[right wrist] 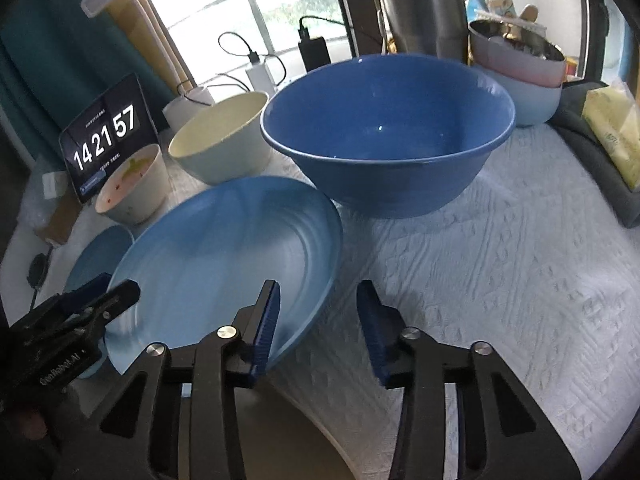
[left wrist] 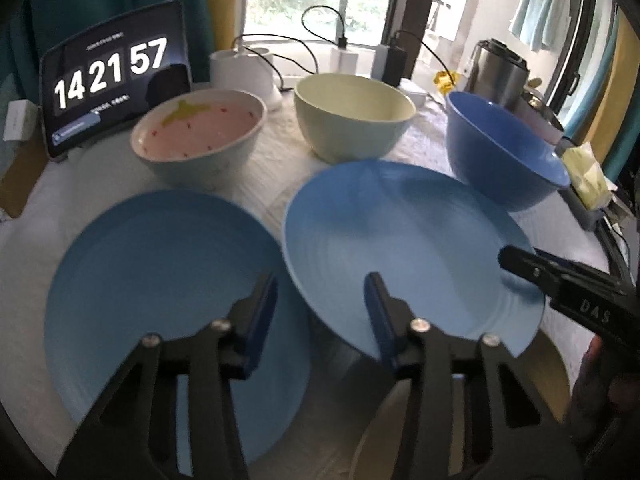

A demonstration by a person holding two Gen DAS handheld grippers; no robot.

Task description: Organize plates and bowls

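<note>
**Work surface.** The table (right wrist: 500,264) is covered with a white quilted cloth.

**Bowls.** Three bowls stand upright in a row along the far side, each apart from the next:
- toward the far left corner, a bowl with a pink inside (left wrist: 200,132);
- in the middle, a cream bowl (left wrist: 352,120);
- toward the right, a deep blue bowl (right wrist: 384,128), empty.

**Plates.** Two light blue plates lie along the near edge.
- The plain plate (left wrist: 160,280) lies flat at the near left.
- The ridged plate (left wrist: 400,236) lies just to its right, in front of the cream and blue bowls. It sits tilted, with its near rim raised off the cloth. A cream surface shows beneath that rim; what it is cannot be told.

**Left gripper (left wrist: 320,304).** The jaws are released, with a clear gap between the pads. The left rim of the ridged plate passes through that gap. One finger is over the plain plate, the other over the ridged plate. Neither pad presses on the rim.

**Right gripper (right wrist: 318,312).** The jaws are likewise released. The right rim of the ridged plate passes between them. One finger is over the plate, the other over bare cloth.

**Background.** A tablet (left wrist: 112,76) showing a clock leans at the far left corner.
</note>
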